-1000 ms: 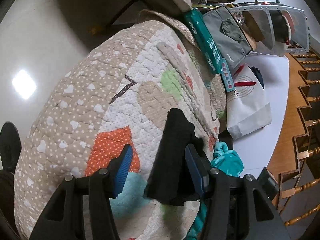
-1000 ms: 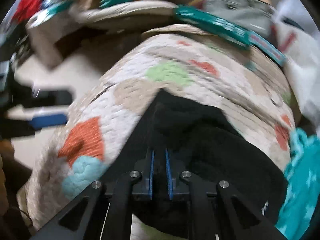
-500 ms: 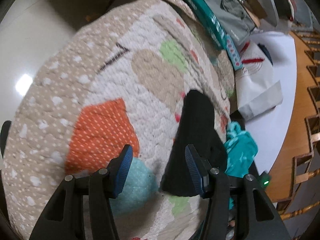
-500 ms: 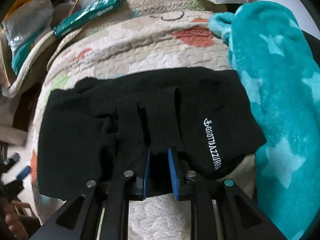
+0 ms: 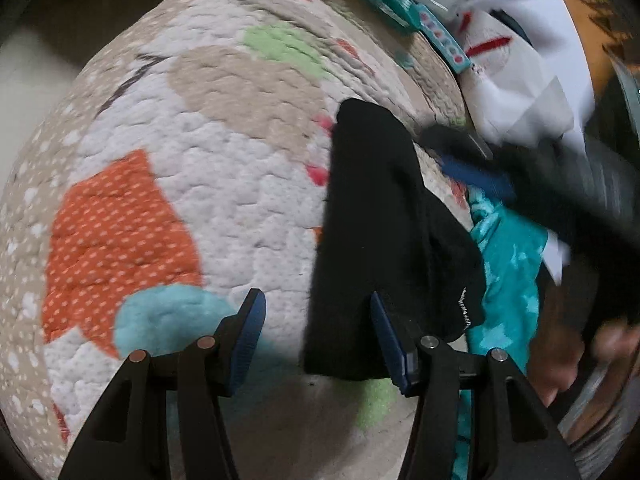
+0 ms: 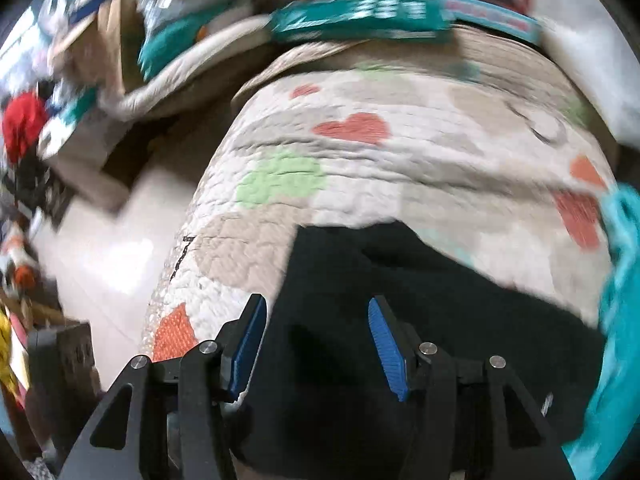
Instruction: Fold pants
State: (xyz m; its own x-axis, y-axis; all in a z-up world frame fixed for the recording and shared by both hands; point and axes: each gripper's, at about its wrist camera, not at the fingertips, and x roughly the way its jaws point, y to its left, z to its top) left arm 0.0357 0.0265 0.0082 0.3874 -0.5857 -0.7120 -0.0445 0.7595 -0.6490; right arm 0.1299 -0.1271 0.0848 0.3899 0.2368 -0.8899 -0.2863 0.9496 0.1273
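A: On the quilted patchwork bedcover [image 5: 208, 184], toward its right side, the black pants [image 5: 372, 232] lie as a compact folded bundle, flat on the quilt. Farthest left in the left wrist view there is only the orange patch and the pale blue one; nothing of the task sits there.

B: And the left gripper [image 5: 316, 336]?

A: Its jaws are spread wide, with nothing between them. The left finger hangs over bare quilt, the right finger over the near edge of the pants. I judge it is parked there so it can press or straighten that edge if needed.

B: Further right?

A: The teal fleece blanket [image 5: 508, 280] lies just beside the pants, touching their right edge. The right gripper [image 6: 316, 340] is also released, jaws apart, hovering above the black cloth with no fabric pinched. In the left view it is a dark blur above the blanket.

B: So how far along?

A: The printed label faces up on a tidy fold, so the folding looks nearly or fully done. The teal boxes [image 6: 360, 20] at the far edge stay well apart.
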